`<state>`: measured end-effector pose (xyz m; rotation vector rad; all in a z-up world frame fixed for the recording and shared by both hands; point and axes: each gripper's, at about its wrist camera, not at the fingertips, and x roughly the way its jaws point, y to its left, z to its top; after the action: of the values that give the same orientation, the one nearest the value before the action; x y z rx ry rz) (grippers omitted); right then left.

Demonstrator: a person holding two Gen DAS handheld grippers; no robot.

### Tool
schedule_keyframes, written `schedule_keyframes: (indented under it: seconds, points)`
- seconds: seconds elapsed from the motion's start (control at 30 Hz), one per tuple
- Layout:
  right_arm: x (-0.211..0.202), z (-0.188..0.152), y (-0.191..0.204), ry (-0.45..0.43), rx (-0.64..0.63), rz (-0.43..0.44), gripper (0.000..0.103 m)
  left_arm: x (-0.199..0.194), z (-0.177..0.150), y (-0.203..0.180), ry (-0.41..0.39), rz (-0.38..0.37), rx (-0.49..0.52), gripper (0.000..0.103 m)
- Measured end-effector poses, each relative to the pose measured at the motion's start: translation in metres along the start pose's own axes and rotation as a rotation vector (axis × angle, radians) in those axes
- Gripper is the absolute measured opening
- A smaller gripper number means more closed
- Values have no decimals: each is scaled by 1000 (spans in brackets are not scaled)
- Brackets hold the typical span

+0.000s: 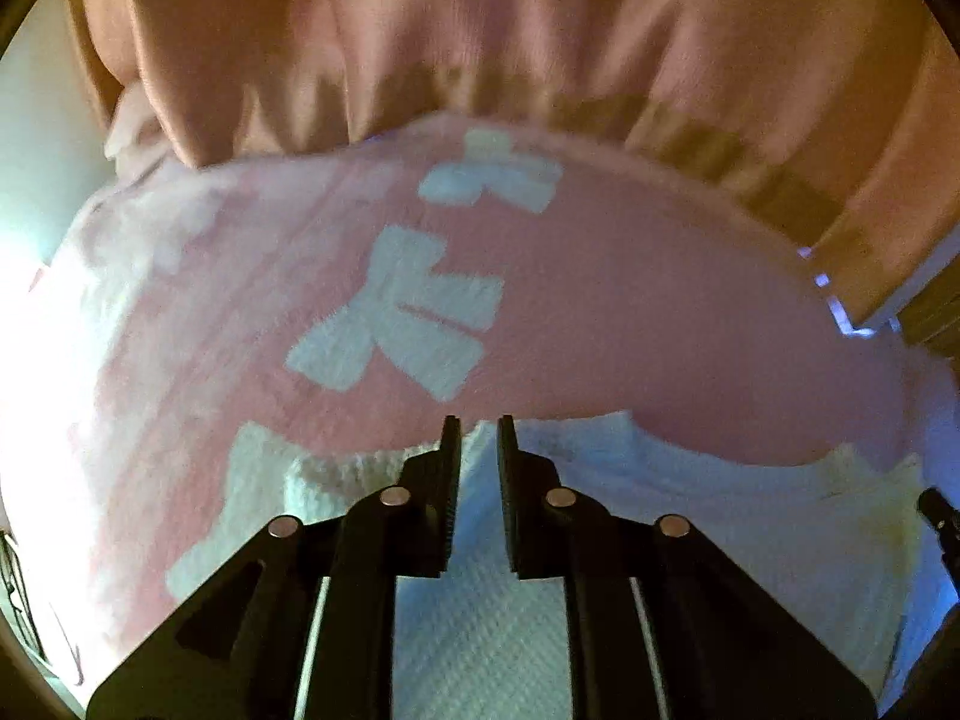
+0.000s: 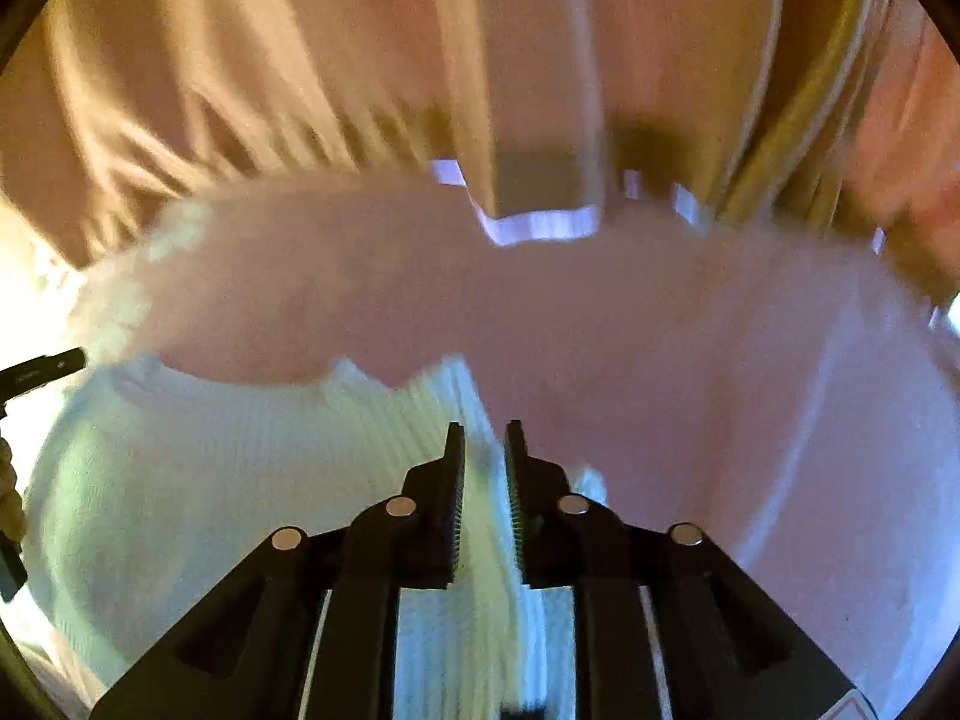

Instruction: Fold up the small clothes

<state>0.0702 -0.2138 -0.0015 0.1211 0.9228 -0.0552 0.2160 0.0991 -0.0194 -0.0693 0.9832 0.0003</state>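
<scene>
- On the pink cover (image 1: 660,312), right in front of the person's tan top (image 1: 480,30), lies the white knit (image 1: 720,516), spread flat.
- It looks soft, light and limp, likely to sag, so the ribbed edge (image 2: 444,414) is the place to pinch.
- Left gripper (image 1: 479,438) tilts steeply down, jaws nearly closed on white knit.
- Right gripper (image 2: 485,444) tilts down too, a ribbed fold pinched between narrow jaws.

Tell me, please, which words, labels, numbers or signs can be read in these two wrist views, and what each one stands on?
Pink garment: large white block shapes, perhaps letters, no word readable.
Black tool at the left edge of the right wrist view: tiny white marks, too small to read.
Nothing else carries text.
</scene>
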Motion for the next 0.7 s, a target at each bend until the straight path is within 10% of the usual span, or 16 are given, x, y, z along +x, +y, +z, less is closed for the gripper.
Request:
schedule_keyframes:
  seconds: [0.13,0.7]
  points:
    - [-36,-22,21,-29,-59,86,15,-46,-25,-21,-85,-3,96,41]
    - [3,-76,27,156,-39,104,6,-36,-100,-64,7,43,285,42]
